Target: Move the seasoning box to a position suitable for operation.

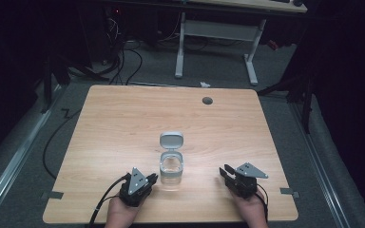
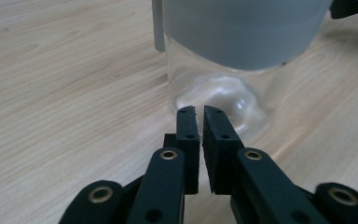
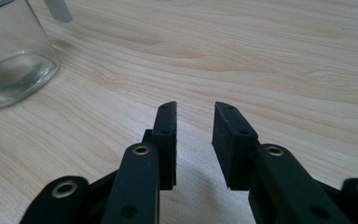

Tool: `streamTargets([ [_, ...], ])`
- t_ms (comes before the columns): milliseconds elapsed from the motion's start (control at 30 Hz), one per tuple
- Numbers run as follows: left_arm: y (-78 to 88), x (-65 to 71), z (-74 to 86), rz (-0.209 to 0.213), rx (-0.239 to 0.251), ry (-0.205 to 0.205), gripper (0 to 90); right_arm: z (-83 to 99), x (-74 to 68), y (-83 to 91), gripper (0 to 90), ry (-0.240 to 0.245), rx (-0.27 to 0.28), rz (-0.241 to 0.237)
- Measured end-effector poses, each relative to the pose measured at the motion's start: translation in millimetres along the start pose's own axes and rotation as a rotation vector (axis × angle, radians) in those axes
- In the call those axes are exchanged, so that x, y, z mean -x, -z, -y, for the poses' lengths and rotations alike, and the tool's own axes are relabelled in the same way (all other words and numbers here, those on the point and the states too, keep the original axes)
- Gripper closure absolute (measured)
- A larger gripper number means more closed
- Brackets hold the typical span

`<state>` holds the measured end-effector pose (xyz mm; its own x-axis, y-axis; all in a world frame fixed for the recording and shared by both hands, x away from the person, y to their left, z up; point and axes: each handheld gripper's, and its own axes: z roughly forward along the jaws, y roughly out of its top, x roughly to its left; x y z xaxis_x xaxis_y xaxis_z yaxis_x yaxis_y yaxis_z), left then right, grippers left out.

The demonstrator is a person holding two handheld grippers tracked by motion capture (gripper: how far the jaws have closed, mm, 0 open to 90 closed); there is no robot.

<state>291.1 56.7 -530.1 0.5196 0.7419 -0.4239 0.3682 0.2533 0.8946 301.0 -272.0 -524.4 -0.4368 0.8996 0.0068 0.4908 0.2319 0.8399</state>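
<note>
Item under inspection: a clear glass jar (image 1: 171, 172) with a grey collar and a hinged grey lid (image 1: 171, 140). It stands upright on the wooden surface (image 1: 123, 123), near the front edge and roughly midway between the left and right edges. The lid is swung back and stands open behind the mouth. The jar appears empty; no contents can be made out through the glass.

Left claw (image 1: 151, 179): positioned at the front edge, left of the jar, tips pointing at its lower wall. In the left gripper view the left claw (image 2: 199, 111) shows only a narrow slit between the pads, with nothing between them. The tips sit just short of the jar (image 2: 223, 88) base; actual contact cannot be confirmed.

Right claw (image 1: 224, 172): near the front edge, right of the jar and apart from it. In the right gripper view the right claw (image 3: 195, 108) stands partly open with a clear gap, holding nothing. The jar (image 3: 14, 56) appears off to the upper left of that view.

Assessment of progress: the lid being open suggests the opening step is complete. Neither claw has hold of the jar. Any filling, moving or reclosing remains outstanding, in my judgement.
</note>
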Motion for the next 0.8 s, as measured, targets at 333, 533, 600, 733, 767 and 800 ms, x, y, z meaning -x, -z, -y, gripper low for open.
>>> streamTargets([
  [333,11.7,14.3,4.7,0.041,-0.016,0.053,82.4,-0.5,-7.3,-4.1,64.6,0.027,-0.008,-0.021],
  [533,3.4,24.9,10.4,0.073,-0.037,0.068,82.7,-9.2,-20.4,-6.2,64.7,0.037,0.01,-0.061],
  [600,-0.1,27.5,11.8,0.079,-0.037,0.074,82.2,-14.7,-25.7,-8.4,64.9,0.038,0.019,-0.075],
  [733,-4.9,31.7,15.4,0.087,-0.047,0.064,82.2,-24.7,-34.7,-15.7,66.4,0.069,0.017,-0.081],
  [767,-6.9,32.2,16.3,0.089,-0.052,0.06,82.2,-29.5,-37.6,-19.0,68.2,0.068,0.024,-0.09],
  [800,-7.8,32.2,16.4,0.087,-0.052,0.056,82.2,-31.9,-38.7,-20.5,68.9,0.062,0.026,-0.094],
])
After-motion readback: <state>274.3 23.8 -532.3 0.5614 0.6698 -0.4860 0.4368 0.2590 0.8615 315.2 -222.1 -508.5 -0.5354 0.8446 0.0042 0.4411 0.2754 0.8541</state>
